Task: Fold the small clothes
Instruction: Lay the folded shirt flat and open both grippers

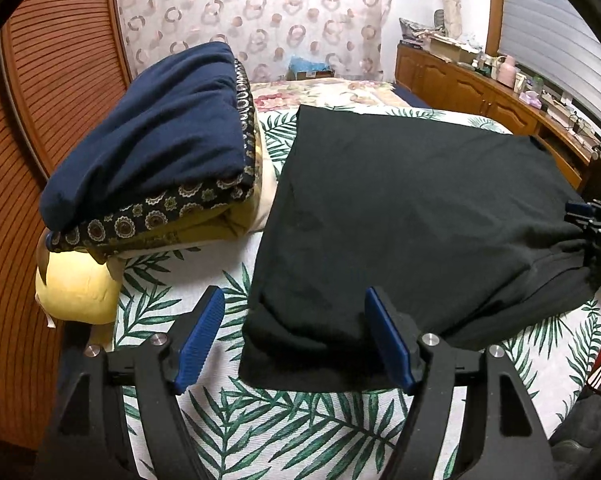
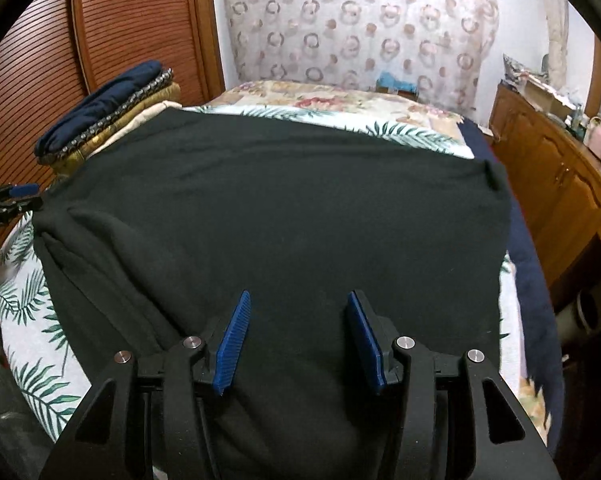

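Left wrist view | your left gripper (image 1: 294, 338) and right gripper (image 2: 296, 338) released | black garment (image 1: 412, 216) part-folded (more folds likely) | stack (image 1: 152, 160) done, bed's (image 1: 284, 432) left edge.

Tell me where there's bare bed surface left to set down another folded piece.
Bare leaf-print cover shows in front of the black garment, around the left tool, and in a narrow strip between the garment and the folded stack. The far floral bedding is also free. The left side is crowded by the stack and a yellow cushion.
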Available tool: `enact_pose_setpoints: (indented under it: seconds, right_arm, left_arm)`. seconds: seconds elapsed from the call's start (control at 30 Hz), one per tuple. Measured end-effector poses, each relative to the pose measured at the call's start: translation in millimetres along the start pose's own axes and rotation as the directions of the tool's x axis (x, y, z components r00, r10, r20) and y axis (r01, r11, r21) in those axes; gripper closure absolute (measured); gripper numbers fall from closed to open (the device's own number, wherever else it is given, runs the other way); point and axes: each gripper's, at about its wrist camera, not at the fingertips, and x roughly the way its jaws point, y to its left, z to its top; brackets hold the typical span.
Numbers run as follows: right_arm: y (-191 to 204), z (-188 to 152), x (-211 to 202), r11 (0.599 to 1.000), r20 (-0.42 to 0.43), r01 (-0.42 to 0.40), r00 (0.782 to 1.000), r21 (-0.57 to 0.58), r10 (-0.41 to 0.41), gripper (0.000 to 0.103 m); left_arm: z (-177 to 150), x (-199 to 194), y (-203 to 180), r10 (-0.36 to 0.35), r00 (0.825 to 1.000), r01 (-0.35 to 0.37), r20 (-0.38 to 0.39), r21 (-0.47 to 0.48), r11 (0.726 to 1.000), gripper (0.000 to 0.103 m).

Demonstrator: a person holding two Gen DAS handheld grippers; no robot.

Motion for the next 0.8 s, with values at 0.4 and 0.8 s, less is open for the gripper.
enact_pose_setpoints:
  seconds: [0.4, 0.8]
  right_arm:
    - [0.6, 10.2, 8.9, 0.999, -0.005, 0.027, 1.0, -0.03, -0.028, 0.043]
    - [1.7, 4.1, 4.4, 0.999, -0.004, 0.019, 1.0, -0.029, -0.019, 0.038]
  left_arm:
    - [-6.5, 7.3, 12.0, 0.0, 1.0, 0.0, -0.009, -0.027, 1.0, 0.029]
    - [-12.8, 17.7, 12.3, -0.02, 0.999, 0.019, -0.041, -0.03, 0.999, 0.039]
